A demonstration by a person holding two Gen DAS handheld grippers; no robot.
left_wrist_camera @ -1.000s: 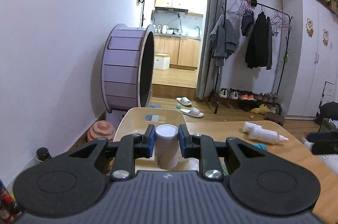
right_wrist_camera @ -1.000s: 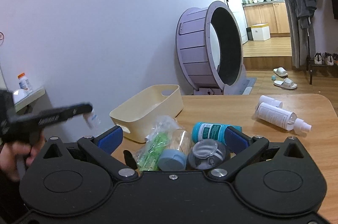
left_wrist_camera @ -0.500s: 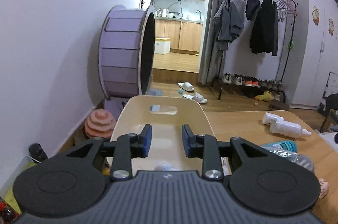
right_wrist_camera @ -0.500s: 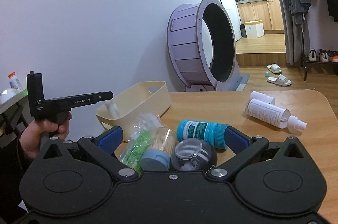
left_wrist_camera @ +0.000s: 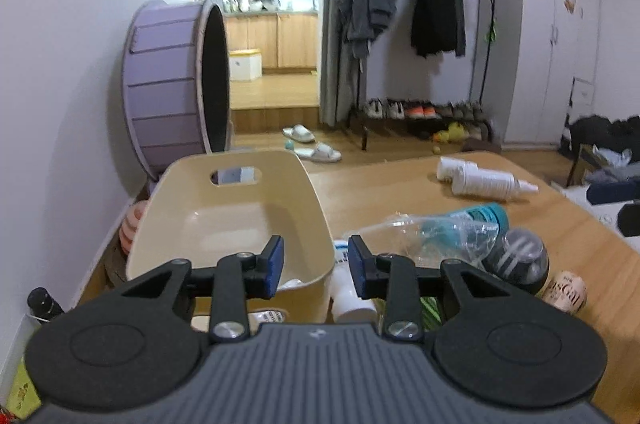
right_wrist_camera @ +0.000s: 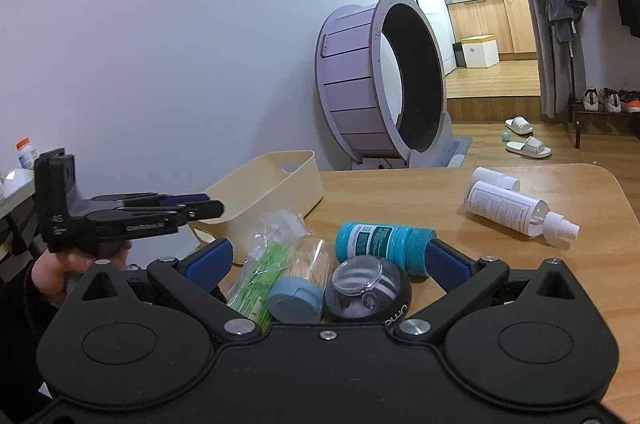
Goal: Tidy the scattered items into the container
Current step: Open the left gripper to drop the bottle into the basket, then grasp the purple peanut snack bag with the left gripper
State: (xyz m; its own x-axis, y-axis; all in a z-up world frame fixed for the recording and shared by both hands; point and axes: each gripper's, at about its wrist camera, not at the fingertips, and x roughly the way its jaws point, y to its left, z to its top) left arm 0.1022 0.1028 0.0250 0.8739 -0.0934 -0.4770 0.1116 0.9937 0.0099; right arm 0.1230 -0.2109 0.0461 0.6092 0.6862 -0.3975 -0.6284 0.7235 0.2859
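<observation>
A: Left gripper [left_wrist_camera: 315,262] first, left wrist view: jaws parted, nothing between them, sitting over the near rim of the cream container [left_wrist_camera: 188,248]. Looks like a hover between picks, my guess.

B: Anything in the container?

A: A white item [left_wrist_camera: 290,284] shows at the near inside edge, mostly hidden by the fingers, can't identify it. Just right of the bin lies a white bottle [left_wrist_camera: 348,288] on the table [left_wrist_camera: 384,192], and beyond it a crinkly clear bag [left_wrist_camera: 424,232], a teal bottle [left_wrist_camera: 480,214], a dark round jar [left_wrist_camera: 516,258]. White spray bottle [left_wrist_camera: 486,182] lies well apart, far side.

B: Right wrist view?

A: Right gripper [right_wrist_camera: 326,262] spread wide, empty, low behind the cluster: green packet [right_wrist_camera: 260,272], toothpick jar [right_wrist_camera: 308,264] with a blue-grey cap, dark round jar with clear lid, teal bottle lying on its side. Wide stance fits lining up a grab (which item, can't tell).

B: Container from here?

A: Cream, open top, cut-out handle, near the table's left edge, just beside the clutter. Left gripper is seen side-on at its near end, held in a hand [right_wrist_camera: 56,270]. Spray bottle again off right, on its side, next to a smaller white bottle [right_wrist_camera: 494,180].
</observation>
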